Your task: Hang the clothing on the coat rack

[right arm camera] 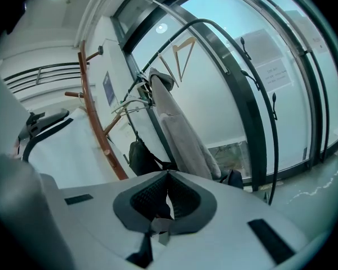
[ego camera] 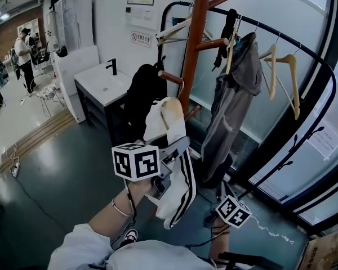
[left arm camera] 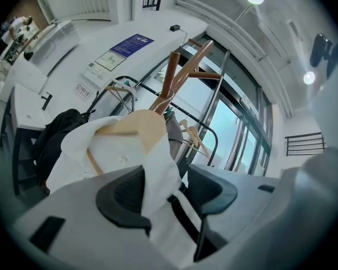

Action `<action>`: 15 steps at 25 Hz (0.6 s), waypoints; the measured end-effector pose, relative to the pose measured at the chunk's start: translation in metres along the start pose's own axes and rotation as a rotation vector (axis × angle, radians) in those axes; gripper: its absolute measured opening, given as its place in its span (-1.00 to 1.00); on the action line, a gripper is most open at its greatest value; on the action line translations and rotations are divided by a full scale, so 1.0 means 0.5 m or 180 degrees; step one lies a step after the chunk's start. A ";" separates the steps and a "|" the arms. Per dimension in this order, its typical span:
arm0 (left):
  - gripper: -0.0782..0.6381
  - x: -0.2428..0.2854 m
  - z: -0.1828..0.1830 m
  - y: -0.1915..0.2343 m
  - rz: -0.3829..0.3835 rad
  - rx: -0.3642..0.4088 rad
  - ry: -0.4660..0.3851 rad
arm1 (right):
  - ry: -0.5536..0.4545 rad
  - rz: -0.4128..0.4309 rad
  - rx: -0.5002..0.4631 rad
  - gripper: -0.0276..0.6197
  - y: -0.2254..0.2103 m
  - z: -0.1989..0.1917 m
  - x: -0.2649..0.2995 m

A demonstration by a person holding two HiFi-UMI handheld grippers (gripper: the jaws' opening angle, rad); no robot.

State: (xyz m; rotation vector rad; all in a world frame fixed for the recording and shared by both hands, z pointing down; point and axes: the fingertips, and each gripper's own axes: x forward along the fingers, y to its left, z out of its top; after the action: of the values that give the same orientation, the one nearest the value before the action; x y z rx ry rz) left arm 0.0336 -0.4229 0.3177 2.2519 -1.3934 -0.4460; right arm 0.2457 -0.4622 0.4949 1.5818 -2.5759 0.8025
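1. The coat rack (ego camera: pixel 196 32) is a brown wooden pole with angled pegs, standing upright. It serves as the reference.
2. The white garment (ego camera: pixel 177 190), black-striped, is on a wooden hanger (left arm camera: pixel 136 129) just in front of the coat rack's pole. The hanger's top is at a lower peg. Whether its hook bears on that peg cannot be told.
3. The left hand-held gripper (left arm camera: pixel 172 191) is in front of the coat rack with jaws spread wide. The garment's fabric passes between them, lying against one pad and clear of the other, so there is no grip.
4. The right hand-held gripper (right arm camera: pixel 168 190) is low beside the coat rack's foot, jaws closed together, holding nothing.
5. A black backpack (ego camera: pixel 143 94) hangs on the coat rack. A grey garment (ego camera: pixel 236 94) hangs on a black rail (ego camera: pixel 304 49) beside it.
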 end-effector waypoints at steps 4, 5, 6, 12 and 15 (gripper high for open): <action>-0.17 -0.019 -0.002 -0.001 0.0090 0.0036 -0.0117 | 0.0040 0.0169 -0.0073 -0.84 0.028 -0.001 0.008; -0.17 -0.025 -0.001 0.000 0.0127 0.0041 -0.0163 | 0.0052 0.0201 -0.0093 -0.84 0.032 -0.001 0.009; -0.17 -0.030 -0.001 0.000 0.0162 0.0047 -0.0211 | 0.0066 0.0227 -0.0110 -0.84 0.034 -0.002 0.009; -0.17 -0.061 -0.009 -0.009 0.0322 0.0142 -0.0498 | 0.0160 0.0356 -0.0208 -0.84 0.028 -0.002 0.008; -0.17 -0.080 -0.023 -0.008 0.0574 0.0372 -0.0580 | 0.0192 0.0454 -0.0272 -0.84 0.032 0.003 0.008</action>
State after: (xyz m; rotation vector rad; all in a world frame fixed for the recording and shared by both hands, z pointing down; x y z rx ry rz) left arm 0.0249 -0.3830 0.3266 2.1949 -1.7397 -0.5317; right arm 0.2310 -0.4603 0.4881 1.3434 -2.6650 0.7259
